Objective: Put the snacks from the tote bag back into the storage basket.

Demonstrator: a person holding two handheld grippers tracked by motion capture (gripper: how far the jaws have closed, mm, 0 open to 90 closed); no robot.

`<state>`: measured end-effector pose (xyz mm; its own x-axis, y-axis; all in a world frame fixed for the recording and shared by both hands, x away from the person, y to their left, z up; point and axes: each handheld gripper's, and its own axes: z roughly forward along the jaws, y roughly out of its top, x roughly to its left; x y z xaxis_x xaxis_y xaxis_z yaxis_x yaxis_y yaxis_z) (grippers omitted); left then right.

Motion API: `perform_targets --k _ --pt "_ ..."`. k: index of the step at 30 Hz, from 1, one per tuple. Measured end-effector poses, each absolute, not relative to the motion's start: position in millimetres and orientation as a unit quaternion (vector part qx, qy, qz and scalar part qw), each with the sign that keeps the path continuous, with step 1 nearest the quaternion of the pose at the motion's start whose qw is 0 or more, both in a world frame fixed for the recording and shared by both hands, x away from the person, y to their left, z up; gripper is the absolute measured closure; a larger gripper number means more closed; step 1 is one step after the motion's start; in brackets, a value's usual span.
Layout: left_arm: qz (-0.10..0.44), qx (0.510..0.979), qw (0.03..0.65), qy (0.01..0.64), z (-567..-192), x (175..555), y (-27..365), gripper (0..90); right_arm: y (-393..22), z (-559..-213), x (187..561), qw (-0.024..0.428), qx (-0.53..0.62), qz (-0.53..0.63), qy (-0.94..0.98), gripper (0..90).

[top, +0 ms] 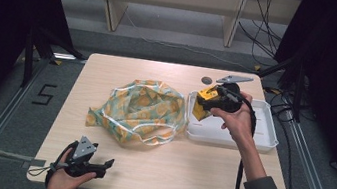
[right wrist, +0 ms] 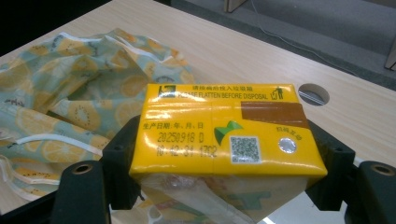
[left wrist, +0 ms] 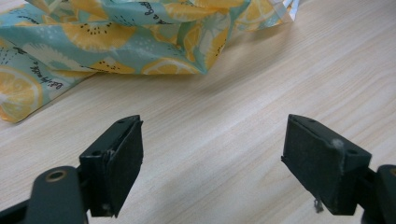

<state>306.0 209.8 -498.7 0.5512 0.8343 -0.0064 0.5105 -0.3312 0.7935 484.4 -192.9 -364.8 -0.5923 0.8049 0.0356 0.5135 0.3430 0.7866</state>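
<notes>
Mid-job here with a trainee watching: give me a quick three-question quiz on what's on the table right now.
1. True or false: the left gripper is open over bare table.
2. What does the right gripper hold?
3. The white tray lies on which side of the lemon-print bag: the person's left or right?

Key
1. True.
2. A yellow drink carton, clamped between the jaws.
3. Right.
</notes>
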Motion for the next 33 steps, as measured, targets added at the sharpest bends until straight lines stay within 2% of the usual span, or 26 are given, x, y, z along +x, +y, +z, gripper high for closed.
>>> perform_targets --k 4,6,23,25,27,28,33 --pt "0.207 0.787 0.394 0.427 -499 306 209 19.9 -196 -373 487 0.199 0.409 0.398 0.797 29.3" --pt "0.206 0.788 0.392 0.428 -499 306 210 19.9 -196 -376 485 0.187 0.427 0.395 0.792 29.4" --pt "0.209 0.789 0.391 0.424 -499 307 211 19.8 -206 -409 484 0.19 0.423 0.398 0.792 29.4" --pt "0.208 0.789 0.393 0.425 -499 306 208 19.9 -203 -415 483 0.176 0.449 0.392 0.784 29.3" --pt "0.207 0.791 0.392 0.421 -499 306 209 19.9 -205 -418 486 0.191 0.432 0.395 0.788 29.4" --pt "0.209 0.792 0.391 0.419 -499 306 209 19.9 -204 -417 484 0.179 0.446 0.39 0.785 29.4" --pt "0.21 0.795 0.388 0.416 -499 306 210 19.8 -206 -421 486 0.188 0.43 0.392 0.791 29.4"
